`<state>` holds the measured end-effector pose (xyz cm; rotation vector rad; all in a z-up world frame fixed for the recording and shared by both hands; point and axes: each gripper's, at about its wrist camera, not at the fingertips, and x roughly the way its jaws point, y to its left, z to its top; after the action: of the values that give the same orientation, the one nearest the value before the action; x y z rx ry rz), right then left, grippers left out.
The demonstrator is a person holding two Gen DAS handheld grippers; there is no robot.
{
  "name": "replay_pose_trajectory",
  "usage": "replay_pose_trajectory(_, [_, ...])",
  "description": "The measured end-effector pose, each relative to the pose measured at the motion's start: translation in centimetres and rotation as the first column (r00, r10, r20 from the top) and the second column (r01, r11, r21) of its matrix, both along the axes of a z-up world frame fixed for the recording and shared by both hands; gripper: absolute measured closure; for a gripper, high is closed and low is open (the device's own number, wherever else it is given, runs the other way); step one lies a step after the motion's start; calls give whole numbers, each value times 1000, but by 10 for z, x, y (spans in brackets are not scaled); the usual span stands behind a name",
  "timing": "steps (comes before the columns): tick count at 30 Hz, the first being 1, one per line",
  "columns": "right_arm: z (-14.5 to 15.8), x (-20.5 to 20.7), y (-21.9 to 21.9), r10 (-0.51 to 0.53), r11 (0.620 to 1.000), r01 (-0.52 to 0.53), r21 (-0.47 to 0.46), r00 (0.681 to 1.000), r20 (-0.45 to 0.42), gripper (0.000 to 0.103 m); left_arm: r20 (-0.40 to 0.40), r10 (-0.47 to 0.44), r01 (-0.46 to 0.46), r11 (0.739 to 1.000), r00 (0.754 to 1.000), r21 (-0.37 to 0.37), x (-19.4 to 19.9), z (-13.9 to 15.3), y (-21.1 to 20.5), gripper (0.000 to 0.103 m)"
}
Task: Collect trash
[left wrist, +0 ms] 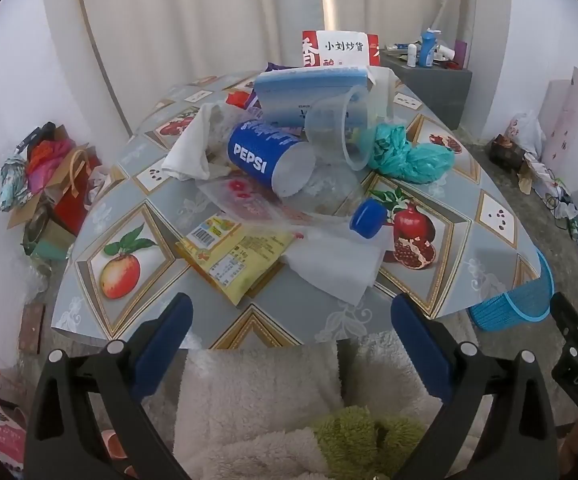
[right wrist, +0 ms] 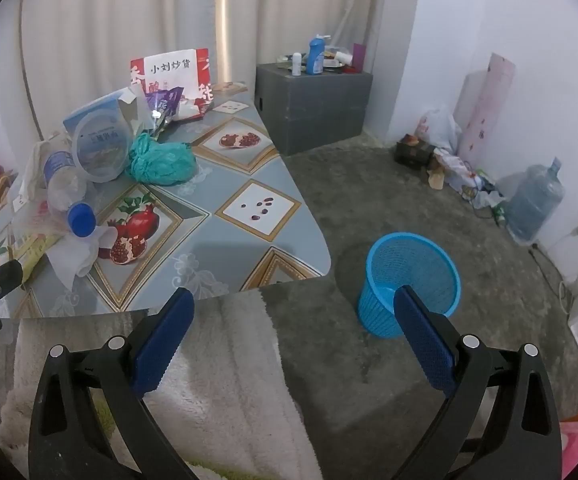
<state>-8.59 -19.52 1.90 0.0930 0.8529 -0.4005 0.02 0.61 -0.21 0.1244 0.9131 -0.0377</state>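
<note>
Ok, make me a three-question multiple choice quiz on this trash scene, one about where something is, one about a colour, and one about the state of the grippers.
1. Where is the waste basket?
A. On the table
B. On the floor beside the table
C. On the grey box

2. What colour is the crumpled plastic bag next to the clear cup?
A. Teal
B. Red
C. Yellow

3. How are the two grippers?
A. Both shut on trash
B. Left holds the Pepsi can
C. Both open and holding nothing

Answers:
1 B: the waste basket stands on the carpet off the edge of the table.
2 A: the plastic bag lying beside the clear cup is teal.
3 C: the left gripper and the right gripper show spread fingers with nothing between them, and the Pepsi can lies on the table.
</note>
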Motion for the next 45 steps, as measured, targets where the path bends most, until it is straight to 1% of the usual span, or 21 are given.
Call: replay_pose_trajectory(45, [0,0,0,0,1000,0,1,1000,1,8,0,3,-3,1000,1000,6,2,2,5,6])
